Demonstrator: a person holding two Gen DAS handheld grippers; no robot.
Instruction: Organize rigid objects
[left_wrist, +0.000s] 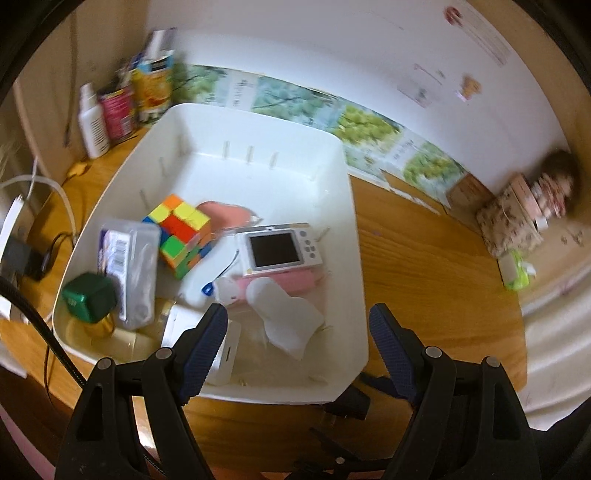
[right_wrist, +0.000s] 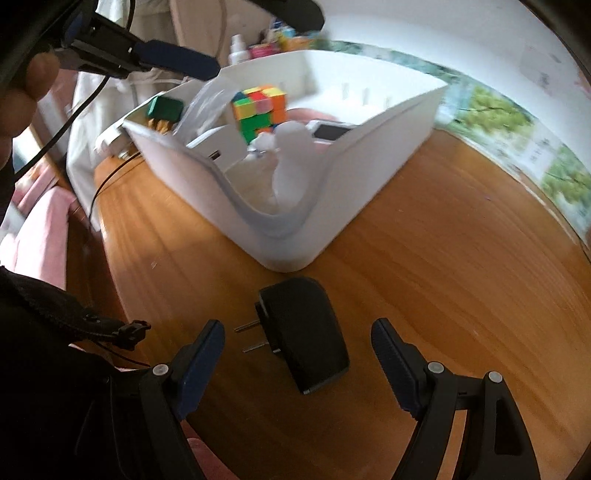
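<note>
- White plastic fills my left wrist view: the bin (left_wrist: 343, 206) sits centre frame on the wooden table (left_wrist: 424, 273), and my left gripper (left_wrist: 297, 325) hangs over its near rim with the fingers spread wide and nothing between them.
- Inside the bin, from left to centre, I see a green box (left_wrist: 88, 295), a clear packet (left_wrist: 129, 266), the colour cube (left_wrist: 183, 232) and a small camera (left_wrist: 280, 245) lying screen up; white and pink pieces lie lower centre, too blurred for me to name.
- At the bottom edge of that frame, just outside the bin's near wall, a dark lump shows between my fingers; I take it to be the black plug adapter (left_wrist: 347, 404), though it is half hidden there.
- From the right wrist view the adapter (right_wrist: 306, 332) is plain: it lies on the table in the lower centre, just short of the bin's near corner (right_wrist: 284, 254), prongs pointing to the left of the frame, long axis running roughly away from me.
- My right gripper (right_wrist: 297, 350) is spread and empty, the adapter sitting almost between the fingertips, so this hand is the nearer one for the pick.
- Nothing stands between the fingers and the adapter; the left gripper (right_wrist: 177, 57) shows in the upper left, above the bin, which I judge may crowd a drop there.
</note>
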